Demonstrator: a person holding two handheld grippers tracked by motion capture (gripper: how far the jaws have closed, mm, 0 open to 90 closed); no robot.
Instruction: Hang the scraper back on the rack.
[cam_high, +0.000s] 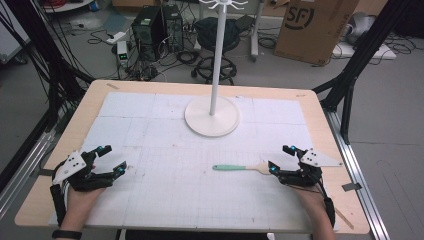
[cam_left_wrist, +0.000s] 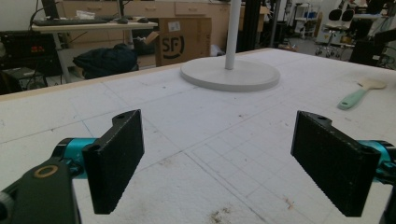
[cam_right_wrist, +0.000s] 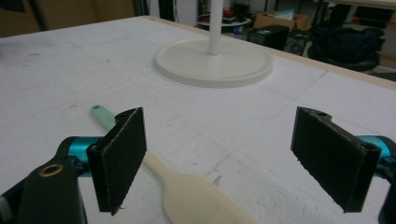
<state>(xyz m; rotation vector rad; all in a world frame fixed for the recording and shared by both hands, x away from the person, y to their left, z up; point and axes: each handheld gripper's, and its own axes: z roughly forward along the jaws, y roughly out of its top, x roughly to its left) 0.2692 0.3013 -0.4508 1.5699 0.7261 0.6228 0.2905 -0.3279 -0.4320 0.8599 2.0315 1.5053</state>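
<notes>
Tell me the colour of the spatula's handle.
Mint green handle; the high view shows it best.

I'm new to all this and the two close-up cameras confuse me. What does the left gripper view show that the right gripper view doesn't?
Left gripper view alone: a brown cardboard box with black lettering behind the table, a desk with a keyboard, and the whole green-handled spatula with a pale wooden blade lying far off.

Right gripper view alone: that spatula close up, its blade low between the open jaws, and the right gripper.

Both: the round white stand base with its upright pole on the white gridded table cover, and wide-open black jaws, as on the left gripper.
</notes>
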